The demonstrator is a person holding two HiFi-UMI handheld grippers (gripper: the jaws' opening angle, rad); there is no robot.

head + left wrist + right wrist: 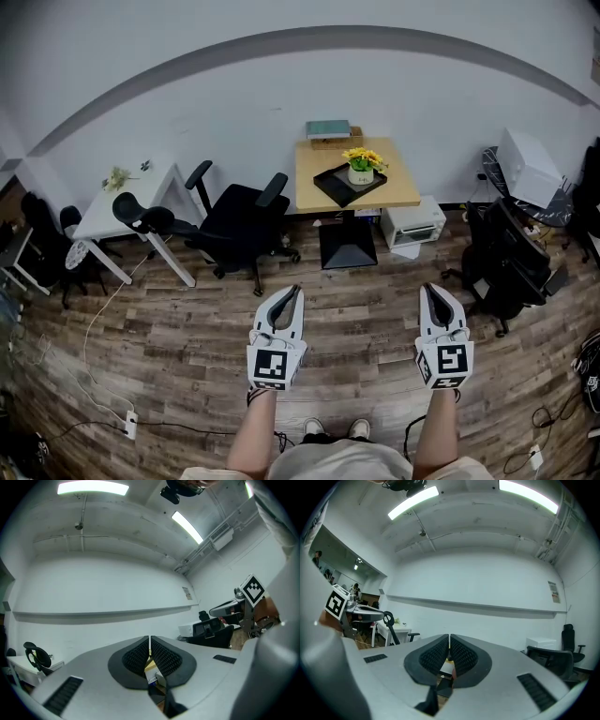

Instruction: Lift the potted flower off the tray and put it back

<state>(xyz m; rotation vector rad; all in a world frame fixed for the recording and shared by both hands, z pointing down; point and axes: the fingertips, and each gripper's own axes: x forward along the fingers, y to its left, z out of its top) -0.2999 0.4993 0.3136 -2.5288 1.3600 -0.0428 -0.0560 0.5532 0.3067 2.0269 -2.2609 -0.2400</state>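
Note:
A potted flower (362, 165) with yellow blooms in a white pot stands on a black tray (337, 187), which lies on a small wooden table (403, 184) by the far wall. Both grippers are held out over the wooden floor, well short of that table. My left gripper (297, 289) is shut with nothing between its pads (138, 656). My right gripper (427, 287) is likewise shut and empty, its pads (461, 654) touching. In both gripper views the jaws hide most of the table.
A black office chair (242, 222) stands left of the wooden table and a white table (122, 208) further left. A white box-like appliance (412, 223) sits on the floor to the right, with dark chairs (506, 258) beyond. Books (328, 129) lie at the table's back.

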